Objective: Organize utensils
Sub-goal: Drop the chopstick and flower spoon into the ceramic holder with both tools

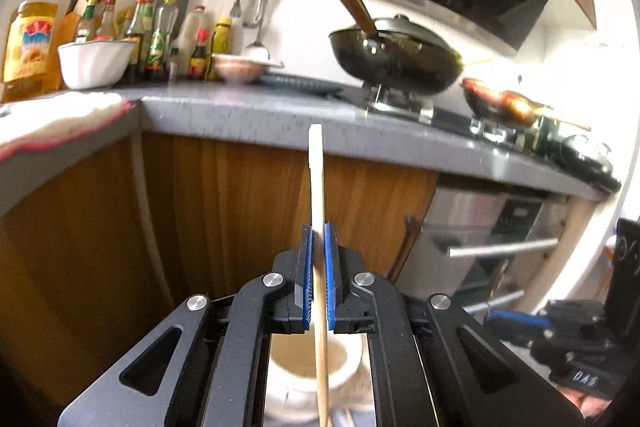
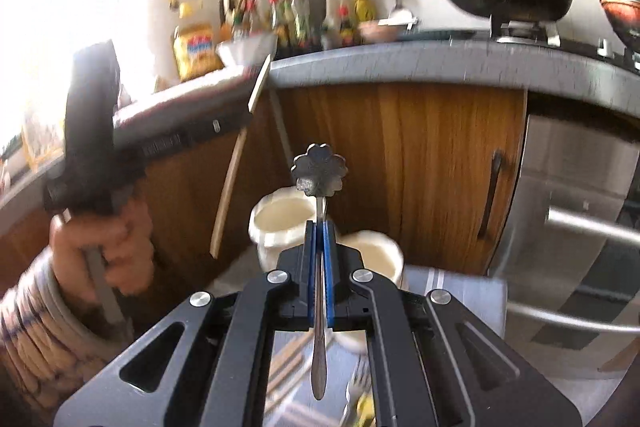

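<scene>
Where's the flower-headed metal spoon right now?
Right wrist view, centre: the spoon stands clamped in the right gripper, above two white jars.

No label on the blurred oil bottle (image 1: 30, 47) can be read.

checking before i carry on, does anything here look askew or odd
Nothing spilled or broken. The black wok sits tilted on its burner, long brown handle angled upward. The pale wooden chopstick and flower-ended metal spoon are each clamped upright.
</scene>
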Tool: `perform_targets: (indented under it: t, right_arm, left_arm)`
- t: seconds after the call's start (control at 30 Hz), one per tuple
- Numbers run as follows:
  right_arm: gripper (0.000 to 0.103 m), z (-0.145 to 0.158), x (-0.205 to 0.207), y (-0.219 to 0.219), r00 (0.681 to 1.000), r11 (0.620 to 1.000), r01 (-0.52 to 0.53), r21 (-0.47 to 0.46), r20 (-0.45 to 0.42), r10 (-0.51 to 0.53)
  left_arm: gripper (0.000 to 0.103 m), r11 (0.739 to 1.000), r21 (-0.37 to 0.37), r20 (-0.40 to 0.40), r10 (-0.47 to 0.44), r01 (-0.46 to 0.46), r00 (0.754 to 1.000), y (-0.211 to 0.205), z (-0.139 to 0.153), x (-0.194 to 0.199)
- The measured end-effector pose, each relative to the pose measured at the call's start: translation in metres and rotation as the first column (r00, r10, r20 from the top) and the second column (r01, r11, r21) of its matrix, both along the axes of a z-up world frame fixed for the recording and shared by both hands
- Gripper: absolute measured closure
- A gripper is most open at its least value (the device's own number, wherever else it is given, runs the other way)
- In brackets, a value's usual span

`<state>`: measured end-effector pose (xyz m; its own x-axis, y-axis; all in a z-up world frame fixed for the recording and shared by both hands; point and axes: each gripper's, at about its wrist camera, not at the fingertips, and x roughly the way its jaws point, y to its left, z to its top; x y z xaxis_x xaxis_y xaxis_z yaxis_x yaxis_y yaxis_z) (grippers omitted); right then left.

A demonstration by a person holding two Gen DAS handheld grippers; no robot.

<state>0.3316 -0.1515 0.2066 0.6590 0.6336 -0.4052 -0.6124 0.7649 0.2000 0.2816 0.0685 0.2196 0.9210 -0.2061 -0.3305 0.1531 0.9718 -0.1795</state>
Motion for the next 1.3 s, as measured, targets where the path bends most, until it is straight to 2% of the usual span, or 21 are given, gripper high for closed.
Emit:
perform_targets:
  t: [0.1, 0.27, 0.43, 0.63, 0.8, 1.1, 1.3]
  right_arm:
    - [0.1, 0.014, 0.017, 0.004, 0.999, 1.0, 0.021, 0.018, 0.024, -0.021]
    - [0.1, 0.016, 0.044, 0.02, 0.997, 0.999, 0.05, -0.003, 0.055, -0.05]
    - [0.1, -0.01, 0.064, 0.022, 0.997, 0.997, 0.073, -0.02, 0.039, -0.072]
    - [0.1, -0.05, 0.058, 0.026, 0.998, 0.996, 0.056, -0.065, 0.001, -0.056]
    - [0.1, -0.071, 0.049, 0.028, 0.998, 0.992, 0.05, -0.115, -0.025, -0.053]
    - [0.1, -0.072, 0.059, 0.035, 0.995, 0.984, 0.074, -0.16, -0.055, -0.084]
    - [0.099, -0.073, 0.071, 0.039, 0.994, 0.977, 0.066, -0.203, -0.075, -0.082]
  left_arm:
    - [0.097, 0.999, -0.033, 0.044, 0.011, -0.01, 0.999, 0.002, 0.002, 0.017]
    - [0.097, 0.998, -0.018, 0.097, 0.054, -0.052, 0.994, -0.001, -0.009, 0.038]
    - [0.097, 0.997, -0.024, 0.078, 0.076, -0.074, 0.994, -0.003, -0.042, 0.045]
    - [0.097, 0.997, -0.018, 0.07, 0.082, -0.081, 0.994, -0.004, -0.068, 0.033]
    - [0.097, 0.996, 0.033, 0.039, 0.086, -0.087, 0.996, -0.009, -0.08, 0.022]
    - [0.096, 0.989, 0.115, -0.026, 0.098, -0.094, 0.995, -0.014, -0.089, 0.025]
    - [0.086, 0.987, 0.133, -0.037, 0.1, -0.095, 0.994, -0.011, -0.084, 0.02]
